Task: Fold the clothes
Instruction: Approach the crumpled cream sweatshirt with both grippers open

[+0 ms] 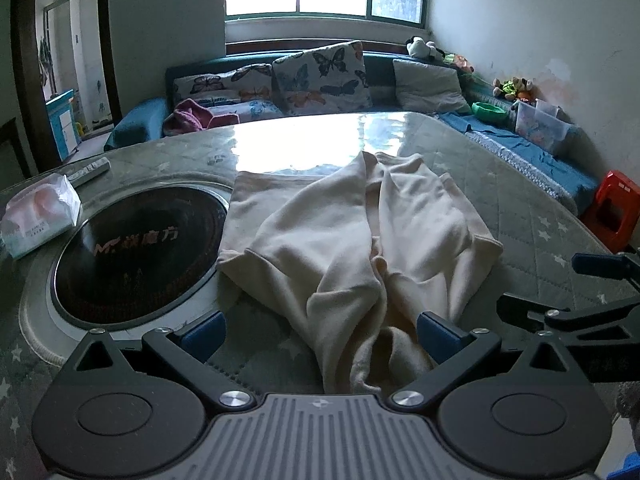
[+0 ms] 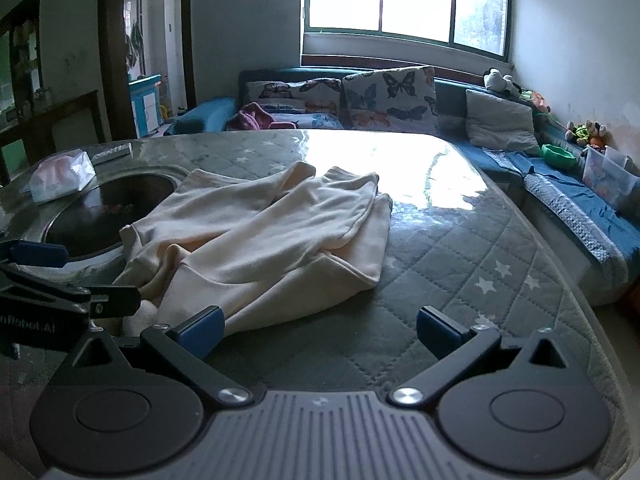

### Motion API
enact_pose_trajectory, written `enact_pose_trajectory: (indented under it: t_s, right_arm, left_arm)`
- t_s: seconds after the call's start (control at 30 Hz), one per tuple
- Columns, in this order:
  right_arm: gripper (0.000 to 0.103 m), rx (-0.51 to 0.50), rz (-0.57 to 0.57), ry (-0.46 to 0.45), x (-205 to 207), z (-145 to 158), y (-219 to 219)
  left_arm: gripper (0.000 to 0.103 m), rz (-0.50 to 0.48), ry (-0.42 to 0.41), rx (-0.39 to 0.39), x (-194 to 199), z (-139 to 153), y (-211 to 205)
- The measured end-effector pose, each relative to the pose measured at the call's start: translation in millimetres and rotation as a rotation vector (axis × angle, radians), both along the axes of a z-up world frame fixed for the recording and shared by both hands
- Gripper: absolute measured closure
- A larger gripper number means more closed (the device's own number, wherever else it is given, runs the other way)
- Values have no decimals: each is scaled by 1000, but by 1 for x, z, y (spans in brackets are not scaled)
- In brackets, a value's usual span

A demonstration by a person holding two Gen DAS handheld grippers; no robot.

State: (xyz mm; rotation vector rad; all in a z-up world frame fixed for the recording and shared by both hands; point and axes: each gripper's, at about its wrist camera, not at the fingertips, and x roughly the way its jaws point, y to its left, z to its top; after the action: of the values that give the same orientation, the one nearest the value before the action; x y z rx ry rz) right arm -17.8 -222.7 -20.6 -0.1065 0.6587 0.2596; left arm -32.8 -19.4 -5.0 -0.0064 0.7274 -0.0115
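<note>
Both claws gaped wide and held nothing: the left gripper [image 1: 320, 336] straddled the near end of the cream garment [image 1: 352, 240], the right gripper [image 2: 320, 334] stood just beside its hem. The garment lay rumpled on the quilted table [image 2: 460, 264], overlapping the round black cooktop [image 1: 136, 248]; a tissue pack [image 1: 38, 216] and remote [image 1: 90, 170] sat beyond.

Logo "M" followed by Chinese characters on the dark round cooktop [image 1: 136, 252] set in the tabletop, partial white lettering "oRobot.AI" on the left gripper [image 2: 28, 328], tissue pack [image 1: 38, 216] print too small to read

Both wrist views look low across the table [image 1: 520, 184], sharing the garment [image 2: 260, 240].
</note>
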Motion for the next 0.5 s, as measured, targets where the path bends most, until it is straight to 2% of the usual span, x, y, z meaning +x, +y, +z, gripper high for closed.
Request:
enact_pose_trajectory:
  t_s: [0.5]
  right_arm:
    - [0, -1, -10, 4, 2, -1, 1]
  left_arm:
    - [0, 19, 8, 17, 2, 2, -1]
